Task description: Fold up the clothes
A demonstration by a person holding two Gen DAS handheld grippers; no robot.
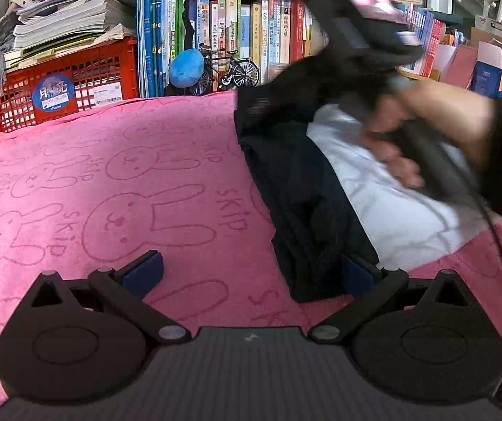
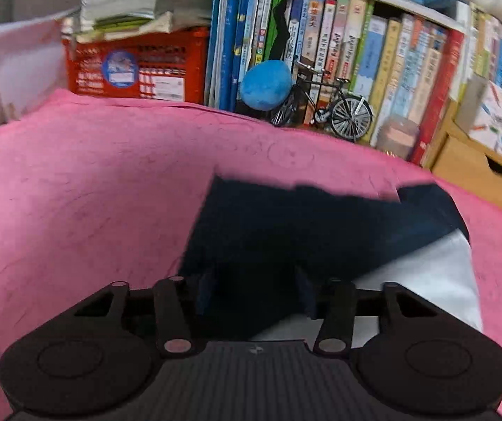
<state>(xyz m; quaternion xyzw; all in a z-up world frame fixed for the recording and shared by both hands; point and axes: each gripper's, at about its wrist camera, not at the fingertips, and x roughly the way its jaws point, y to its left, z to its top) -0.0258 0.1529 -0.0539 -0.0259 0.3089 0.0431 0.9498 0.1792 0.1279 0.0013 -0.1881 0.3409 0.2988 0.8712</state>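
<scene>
A garment with a dark navy part (image 1: 303,193) and a white part (image 1: 391,203) lies on the pink rabbit-print towel (image 1: 110,175). My left gripper (image 1: 251,273) is open; its right pad touches the navy edge, its left pad is over bare towel. My right gripper (image 1: 374,52) shows blurred in the left wrist view, held by a hand, with navy cloth hanging from it. In the right wrist view the right gripper (image 2: 254,298) has navy cloth (image 2: 303,224) between its fingers; the white part (image 2: 426,273) lies to the right.
A red crate (image 1: 61,84) with stacked papers stands at the back left. A row of books (image 1: 251,28), a blue plush ball (image 1: 186,68) and a model bicycle (image 1: 230,70) line the back edge. A wooden drawer box (image 2: 479,175) is at the right.
</scene>
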